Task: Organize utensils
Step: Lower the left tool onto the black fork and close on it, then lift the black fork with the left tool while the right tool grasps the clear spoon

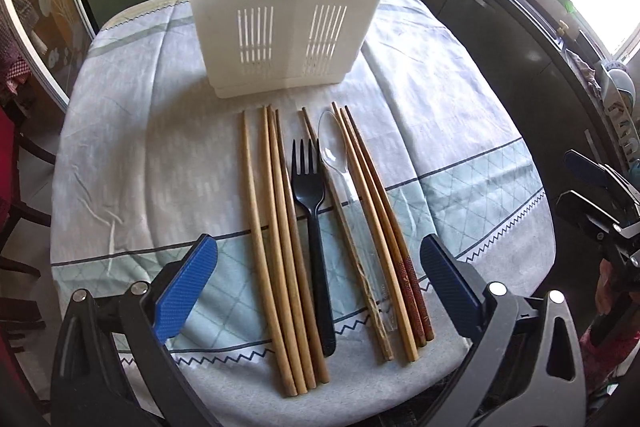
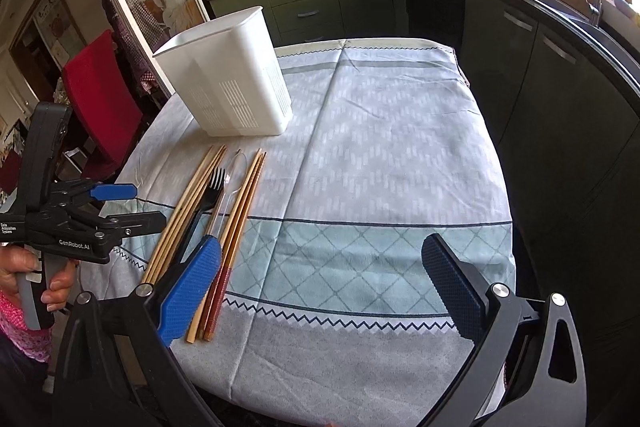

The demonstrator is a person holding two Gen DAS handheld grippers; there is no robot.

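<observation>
Several wooden chopsticks (image 1: pixel 276 247), a black plastic fork (image 1: pixel 312 223) and a clear plastic spoon (image 1: pixel 340 167) lie parallel near the table's (image 2: pixel 380 147) near edge, handles toward you for easy pickup. The white slotted plastic holder (image 1: pixel 280 7) stands just beyond their tips. Your left gripper (image 1: pixel 320 283) hangs spread wide over the row, your right gripper (image 2: pixel 320 291) spread and empty beside it.

The left gripper (image 1: pixel 318 287) is held level and low, its blue-padded fingers (image 1: pixel 186 287) spread wide apart — nothing is clasped between them. The right gripper (image 2: pixel 320 291) is likewise held with its jaws wide and empty. The left gripper's handle is gripped by a hand (image 2: pixel 52 277) — a pink sleeve (image 2: pixel 20 323) is seen at the wrist.
</observation>
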